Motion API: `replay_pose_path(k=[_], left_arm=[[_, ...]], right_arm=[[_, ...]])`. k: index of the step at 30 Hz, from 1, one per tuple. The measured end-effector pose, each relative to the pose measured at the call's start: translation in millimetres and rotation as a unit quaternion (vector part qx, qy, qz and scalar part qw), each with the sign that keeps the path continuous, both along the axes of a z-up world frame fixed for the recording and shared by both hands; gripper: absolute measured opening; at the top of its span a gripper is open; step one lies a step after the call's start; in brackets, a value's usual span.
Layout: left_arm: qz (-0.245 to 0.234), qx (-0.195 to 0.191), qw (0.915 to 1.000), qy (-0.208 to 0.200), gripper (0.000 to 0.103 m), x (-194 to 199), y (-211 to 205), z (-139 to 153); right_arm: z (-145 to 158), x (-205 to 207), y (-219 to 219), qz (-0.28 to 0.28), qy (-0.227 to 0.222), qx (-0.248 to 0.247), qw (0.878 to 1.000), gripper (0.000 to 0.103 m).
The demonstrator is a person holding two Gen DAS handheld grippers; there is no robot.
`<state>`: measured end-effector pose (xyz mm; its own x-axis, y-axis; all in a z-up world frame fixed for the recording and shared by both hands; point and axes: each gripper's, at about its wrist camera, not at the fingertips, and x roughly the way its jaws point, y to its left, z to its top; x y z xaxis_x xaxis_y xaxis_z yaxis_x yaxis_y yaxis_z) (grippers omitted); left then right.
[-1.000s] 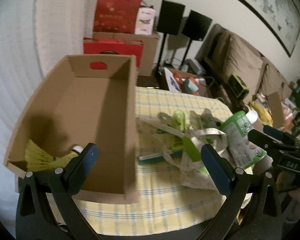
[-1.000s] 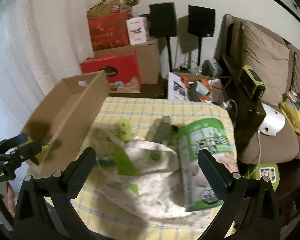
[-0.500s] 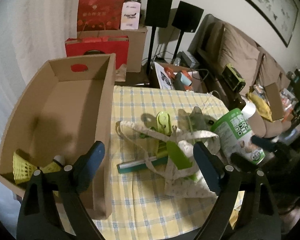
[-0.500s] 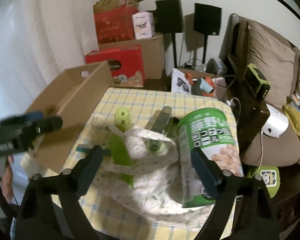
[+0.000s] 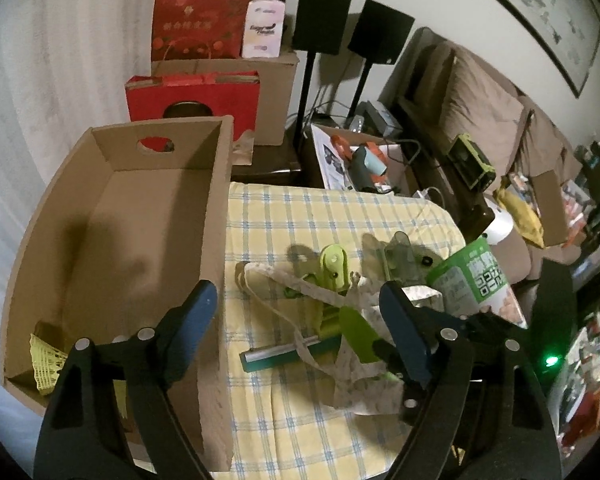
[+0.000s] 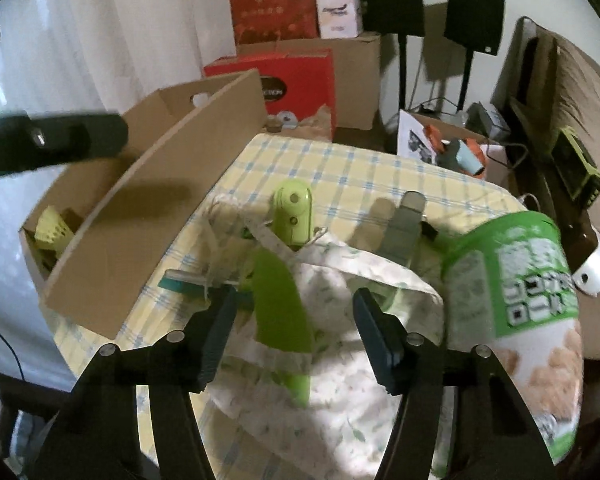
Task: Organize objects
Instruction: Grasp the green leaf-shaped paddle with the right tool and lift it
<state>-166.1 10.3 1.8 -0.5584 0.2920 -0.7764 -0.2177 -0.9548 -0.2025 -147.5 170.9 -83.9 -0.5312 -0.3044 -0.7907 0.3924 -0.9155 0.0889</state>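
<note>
the right hand-held gripper has dropped, jaws narrowing yet unclenched over the leaf-print cloth bag.

A home living room: brown sofa, speakers on stands, framed picture, checked tablecloth.

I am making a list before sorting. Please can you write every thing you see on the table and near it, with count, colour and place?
cardboard box: 1, brown, open, left side of table
shuttlecock: at least 1, yellow, near corner of box
tablecloth: 1, yellow checked, covering table
cloth bag: 1, white patterned, crumpled mid-table
clip: 1, lime green, on bag
green blade: 1, on bag
snack bag: 1, green, right of cloth bag
speakers: 2, black, by wall
left gripper: open, jaws just closing
right gripper: open, jaws just closing, over cloth bag
</note>
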Motion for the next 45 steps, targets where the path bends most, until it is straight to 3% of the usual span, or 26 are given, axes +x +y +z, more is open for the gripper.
replay_pose_path(k=[13,20,29,35,40,45], left_arm=[[-0.005,0.018,0.9997,-0.018,0.081,0.1,-1.2,-9.1],[-0.008,0.024,0.9995,-0.021,0.081,4.1,1.9,-9.5],[-0.017,0.038,0.9988,-0.027,0.081,20.1,1.6,-10.1],[-0.028,0.043,0.9981,-0.035,0.081,35.9,5.8,-15.6],[-0.039,0.039,0.9974,-0.046,0.081,44.9,14.8,-25.5],[-0.041,0.038,0.9969,-0.055,0.081,49.0,16.8,-33.1]], right_arm=[[-33.1,-19.3,-19.2,0.020,-0.033,0.022,0.999,0.062],[-40.5,-22.8,-18.6,0.020,-0.042,0.012,0.999,0.034],[-13.8,-13.1,5.4,0.000,-0.034,-0.061,0.998,0.034],[23.1,-0.3,22.1,-0.012,-0.007,-0.101,0.995,0.024],[38.1,3.9,25.2,-0.011,0.004,-0.102,0.995,0.017],[22.2,0.3,23.6,-0.015,-0.010,-0.086,0.996,0.019]])
